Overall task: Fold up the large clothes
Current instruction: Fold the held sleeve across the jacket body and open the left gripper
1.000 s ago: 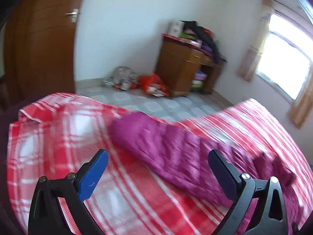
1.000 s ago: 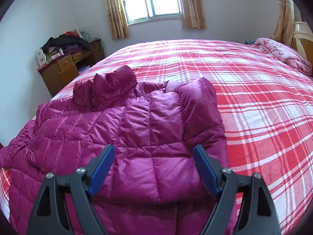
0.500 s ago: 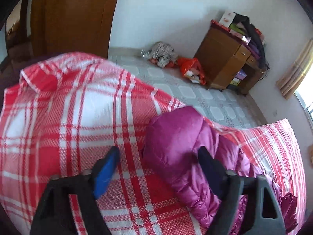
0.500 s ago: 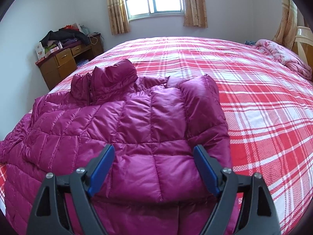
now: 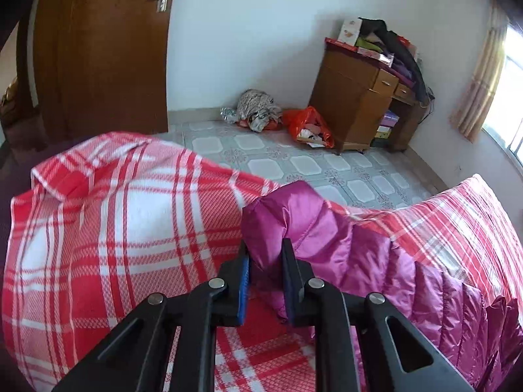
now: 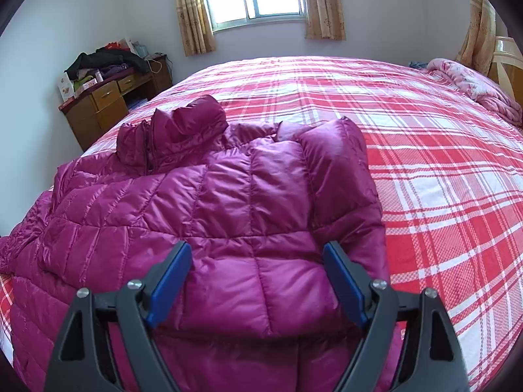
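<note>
Left wrist view: left gripper point(image 5: 265, 254) jaws closing on magenta quilted puffer jacket point(image 5: 327, 228) sleeve | right gripper point(image 6: 258, 261) fingers held apart above jacket, red plaid bedspread point(image 6: 441, 179) beneath.

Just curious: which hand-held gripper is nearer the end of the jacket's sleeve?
Left. The left hand-held gripper is closing on the sleeve end; the right hand-held gripper hangs open over the jacket body.

Magenta quilted puffer jacket point(image 6: 228, 215) lies spread on the red-and-white plaid bedspread point(image 6: 441, 196), collar toward the window. One sleeve point(image 6: 340, 176) is folded across the body; the other sleeve's cuff point(image 5: 287, 215) reaches the bed's edge.
</note>
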Demonstrator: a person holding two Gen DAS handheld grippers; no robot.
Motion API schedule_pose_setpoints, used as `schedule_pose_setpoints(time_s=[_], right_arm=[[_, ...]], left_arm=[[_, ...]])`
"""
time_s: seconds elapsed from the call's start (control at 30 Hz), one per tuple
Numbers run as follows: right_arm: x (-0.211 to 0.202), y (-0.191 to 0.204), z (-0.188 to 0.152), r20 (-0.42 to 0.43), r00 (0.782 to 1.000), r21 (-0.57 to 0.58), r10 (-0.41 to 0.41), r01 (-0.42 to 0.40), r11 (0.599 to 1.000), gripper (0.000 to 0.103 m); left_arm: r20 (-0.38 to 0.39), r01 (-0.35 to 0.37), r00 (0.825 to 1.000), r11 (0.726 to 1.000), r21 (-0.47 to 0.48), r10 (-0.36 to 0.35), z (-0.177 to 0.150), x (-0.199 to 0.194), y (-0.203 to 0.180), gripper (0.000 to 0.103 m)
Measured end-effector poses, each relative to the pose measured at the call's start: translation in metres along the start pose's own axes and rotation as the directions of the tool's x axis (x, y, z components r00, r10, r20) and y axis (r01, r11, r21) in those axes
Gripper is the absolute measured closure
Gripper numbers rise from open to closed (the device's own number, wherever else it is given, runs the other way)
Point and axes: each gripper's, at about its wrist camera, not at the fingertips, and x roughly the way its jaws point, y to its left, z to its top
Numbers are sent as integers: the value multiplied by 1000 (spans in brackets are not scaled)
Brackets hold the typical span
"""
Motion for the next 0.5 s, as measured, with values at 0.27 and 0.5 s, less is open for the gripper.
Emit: schedule_pose_setpoints(time_s=[0.27,0.5], right_arm=[[0,-3,-1,-1,1000,15,15,-14,1000,18],[-1,-5,-1,3,1000,25,25,-25,999,18]], left_arm=[[197,209,949,958,194,-247,2,-99,-76,88],[189,442,792,759,478,-581,-66,-205,-170,93]])
